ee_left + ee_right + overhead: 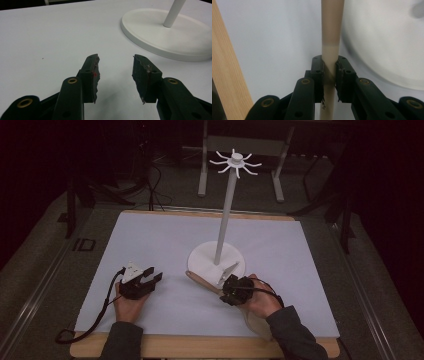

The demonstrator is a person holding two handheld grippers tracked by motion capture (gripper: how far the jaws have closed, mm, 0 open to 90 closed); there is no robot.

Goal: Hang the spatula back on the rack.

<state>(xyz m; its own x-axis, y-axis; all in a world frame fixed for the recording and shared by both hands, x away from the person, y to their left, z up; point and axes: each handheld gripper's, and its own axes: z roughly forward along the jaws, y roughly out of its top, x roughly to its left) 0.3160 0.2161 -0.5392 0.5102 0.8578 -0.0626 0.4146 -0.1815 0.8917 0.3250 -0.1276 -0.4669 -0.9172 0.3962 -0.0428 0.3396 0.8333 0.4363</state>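
A white stand rises from a round base (216,260) on a thin pole (225,210) to a ring of hooks (235,162). In front of the base, a beige long-handled utensil (202,281) runs slantwise toward the person's right wrist. My right gripper (232,290) is shut on its handle. In the right gripper view the pads (342,72) press on the beige handle (331,25), beside the stand's base (387,45). My left gripper (152,277) rests on the white sheet at the left, its jaws open with nothing between them (115,58). The stand's base (170,35) lies ahead of it.
A white sheet (165,240) covers the wooden table, whose front edge (200,345) shows near the person and as a wooden strip (227,62) at the left of the right gripper view. A black cable (95,320) trails off the left gripper. Desk legs (202,170) stand behind the table.
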